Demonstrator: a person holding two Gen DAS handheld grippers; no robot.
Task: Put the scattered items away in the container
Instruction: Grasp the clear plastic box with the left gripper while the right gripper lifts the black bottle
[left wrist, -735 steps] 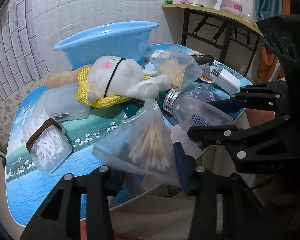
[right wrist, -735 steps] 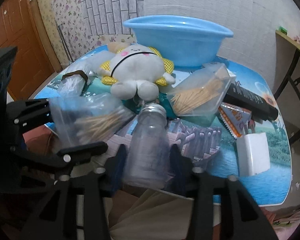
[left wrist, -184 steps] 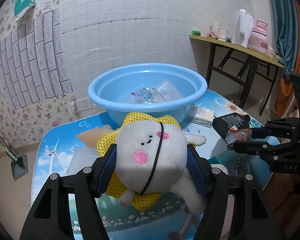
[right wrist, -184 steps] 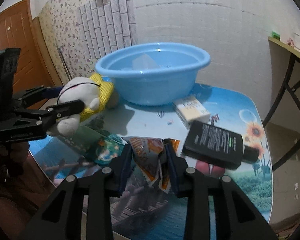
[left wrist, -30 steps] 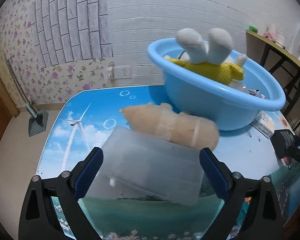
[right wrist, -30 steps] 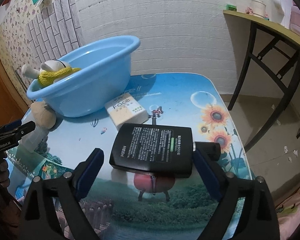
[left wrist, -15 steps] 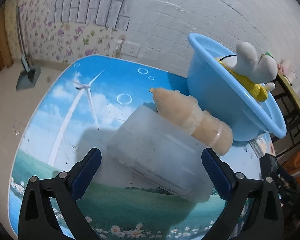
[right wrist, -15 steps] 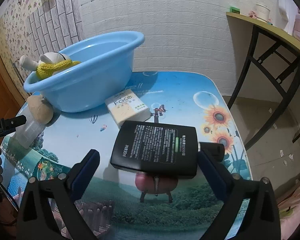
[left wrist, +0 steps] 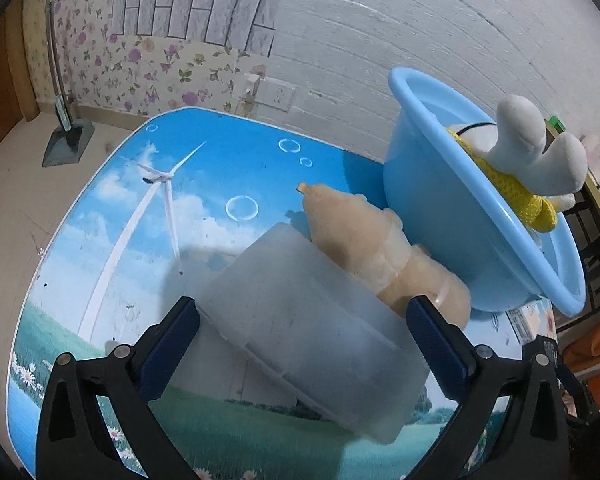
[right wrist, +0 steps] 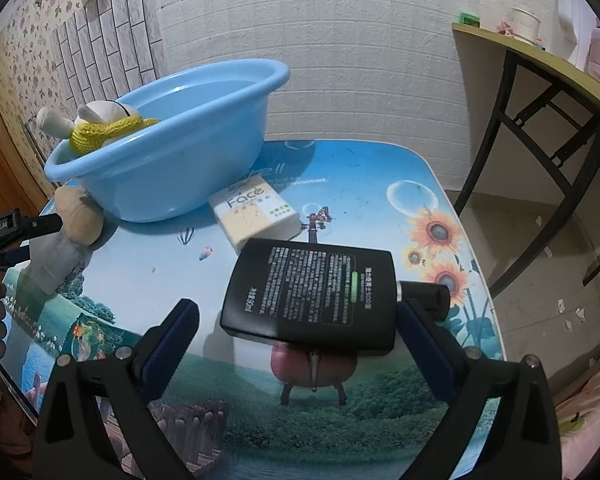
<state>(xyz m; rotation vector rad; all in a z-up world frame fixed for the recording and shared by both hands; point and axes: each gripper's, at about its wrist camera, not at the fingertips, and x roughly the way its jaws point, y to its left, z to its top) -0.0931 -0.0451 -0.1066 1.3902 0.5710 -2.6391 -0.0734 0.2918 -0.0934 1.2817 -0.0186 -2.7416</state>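
A blue basin (left wrist: 460, 224) stands at the back of the table with a white and yellow plush toy (left wrist: 528, 164) in it, legs up; the basin also shows in the right wrist view (right wrist: 180, 152). My left gripper (left wrist: 300, 332) is open around a frosted plastic box (left wrist: 308, 320) that lies on the table beside a beige plush tube (left wrist: 380, 252). My right gripper (right wrist: 300, 332) is open around a flat black bottle (right wrist: 312, 292) lying on the table; its cap (right wrist: 424, 294) points right.
A cream "Face" tissue pack (right wrist: 256, 210) lies between the black bottle and the basin. The table (left wrist: 180, 200) has a printed blue landscape cover. A side table (right wrist: 540, 64) stands at the right against the white wall.
Both grippers have moved closer to their objects. The frosted box and the black bottle now lie deeper between the open fingers. Nothing on the table has moved.
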